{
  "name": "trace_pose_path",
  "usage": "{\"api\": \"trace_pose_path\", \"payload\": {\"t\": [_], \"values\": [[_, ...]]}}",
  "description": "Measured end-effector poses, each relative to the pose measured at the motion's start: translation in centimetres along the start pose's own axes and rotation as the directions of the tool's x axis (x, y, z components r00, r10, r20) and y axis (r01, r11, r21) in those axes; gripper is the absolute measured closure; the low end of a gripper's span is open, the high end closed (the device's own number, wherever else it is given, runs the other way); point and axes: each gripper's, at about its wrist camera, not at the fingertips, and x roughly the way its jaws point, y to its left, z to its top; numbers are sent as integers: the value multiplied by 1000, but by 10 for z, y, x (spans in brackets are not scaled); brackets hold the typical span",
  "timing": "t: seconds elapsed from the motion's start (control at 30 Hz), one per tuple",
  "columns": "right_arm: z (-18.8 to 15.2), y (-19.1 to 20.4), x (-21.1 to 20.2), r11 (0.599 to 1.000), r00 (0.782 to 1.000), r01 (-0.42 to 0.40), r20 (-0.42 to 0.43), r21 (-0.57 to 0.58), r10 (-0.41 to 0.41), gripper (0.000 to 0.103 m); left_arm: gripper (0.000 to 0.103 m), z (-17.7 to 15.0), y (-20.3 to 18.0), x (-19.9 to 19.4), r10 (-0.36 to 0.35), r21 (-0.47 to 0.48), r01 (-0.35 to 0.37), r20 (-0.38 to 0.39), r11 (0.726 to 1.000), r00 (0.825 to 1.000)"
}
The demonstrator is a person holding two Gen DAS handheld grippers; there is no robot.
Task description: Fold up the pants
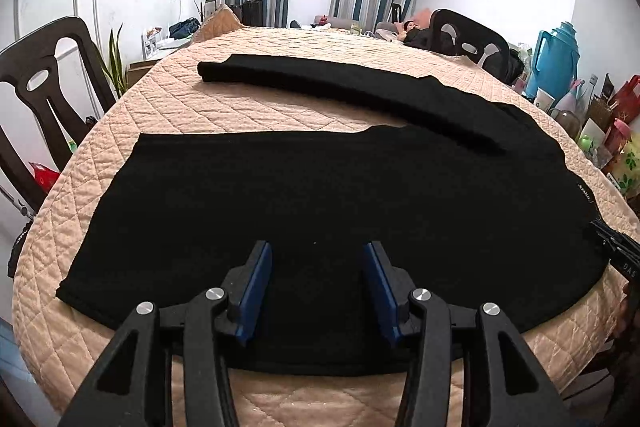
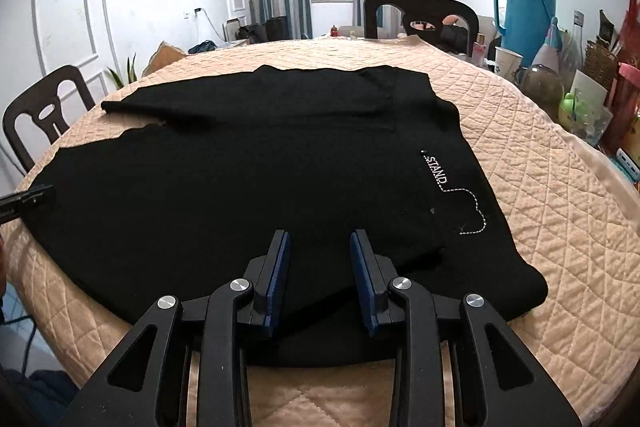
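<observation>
Black pants (image 1: 304, 195) lie spread on a table covered with a peach quilted cloth (image 1: 208, 99). One leg lies across the near side, the other (image 1: 320, 79) stretches along the far side. My left gripper (image 1: 318, 255) is open and empty above the near leg. In the right wrist view the pants (image 2: 240, 187) show the waist end with white "STAND" lettering (image 2: 436, 169). My right gripper (image 2: 320, 247) is open and empty above the waist end. The other gripper's tip shows at the right edge of the left view (image 1: 616, 247) and the left edge of the right view (image 2: 24, 205).
Dark chairs stand at the left (image 1: 44, 83) and at the far side (image 2: 420, 15). A blue thermos (image 2: 524, 11), cups, bottles and boxes crowd the table's right edge (image 2: 592, 99). The table's near edge lies just under both grippers.
</observation>
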Motion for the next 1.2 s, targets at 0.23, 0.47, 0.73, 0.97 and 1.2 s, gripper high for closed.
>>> {"api": "trace_pose_path", "payload": {"t": [0.23,0.47,0.73,0.97,1.2], "values": [[9,3,0,1000,1000,-10,1,8,10,70,52,10,-6,0,11,22,-11,6,1000,1000],[34,2,9,1000,1000,-5,-7,-4,5,70,52,31,-12,2,33,68,-35,34,997,999],[45,-4,44,1000,989,1,-151,3,-1,70,52,46,-12,27,33,92,-31,-24,995,999],[80,0,42,998,991,-26,-133,-65,17,70,51,81,-16,31,29,150,-25,-26,988,999],[143,-5,81,988,989,-97,-122,-116,83,56,38,150,-26,58,12,219,-14,7,976,1000]]}}
